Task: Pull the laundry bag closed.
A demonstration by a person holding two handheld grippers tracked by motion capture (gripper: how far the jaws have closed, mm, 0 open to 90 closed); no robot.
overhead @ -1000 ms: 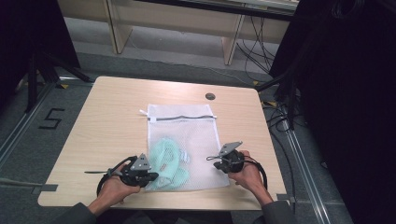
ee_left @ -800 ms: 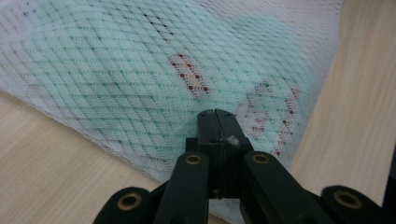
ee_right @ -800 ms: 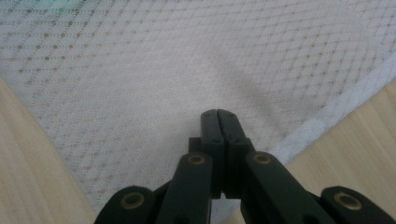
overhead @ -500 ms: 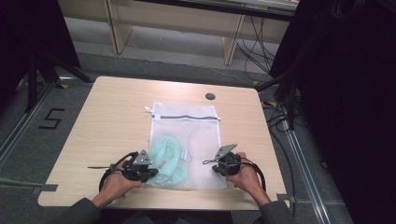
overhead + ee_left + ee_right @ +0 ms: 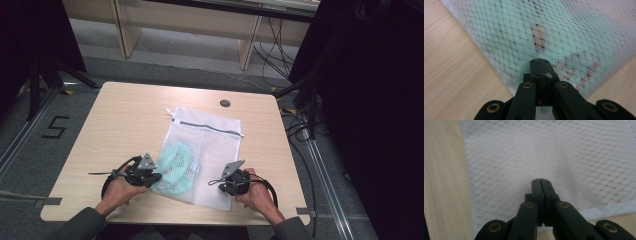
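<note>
Mesh bag (image 5: 207, 150) on table (image 5: 125, 120); garment (image 5: 175, 165) inside, toward left near corner.

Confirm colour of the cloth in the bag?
Mint green cloth, best in the left gripper view.

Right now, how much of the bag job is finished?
Done, it seems: the mint-green cloth already lies inside the white mesh laundry bag. In hand: the left gripper and right gripper are each pinched shut on the bag's near edge on the pale wooden table. Left: I can't tell whether the dark zipper is fully closed.
</note>
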